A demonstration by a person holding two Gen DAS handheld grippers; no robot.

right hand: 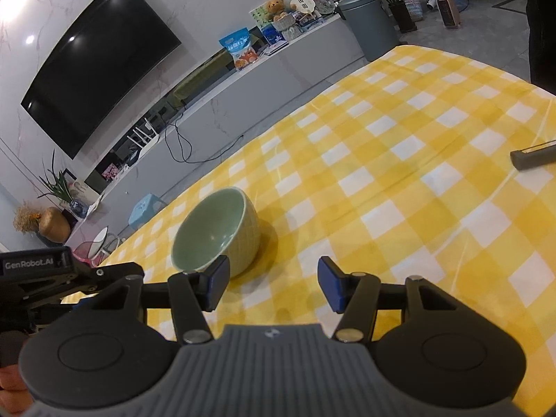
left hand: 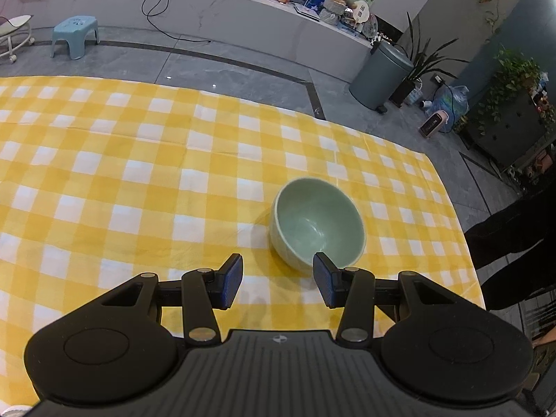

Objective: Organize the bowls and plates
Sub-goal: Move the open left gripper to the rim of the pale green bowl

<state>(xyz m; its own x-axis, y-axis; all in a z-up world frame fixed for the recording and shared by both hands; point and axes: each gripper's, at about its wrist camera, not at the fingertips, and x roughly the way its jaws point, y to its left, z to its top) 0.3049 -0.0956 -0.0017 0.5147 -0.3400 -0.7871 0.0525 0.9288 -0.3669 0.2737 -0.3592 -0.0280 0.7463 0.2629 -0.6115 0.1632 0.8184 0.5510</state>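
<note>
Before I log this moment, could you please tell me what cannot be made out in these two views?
- Left wrist view: the near rim of the bowl is hidden behind a pad of the left tongs.
- Right wrist view: the dark object on the tablecloth is cut off by the right edge; unidentifiable.
- Neither view shows any plates.

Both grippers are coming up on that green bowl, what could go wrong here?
1. The left gripper and right gripper, both open, approach the same green bowl; they might collide.
2. One pad overlaps the rim; it may tip the bowl.
3. The checked cloth could bunch.
</note>
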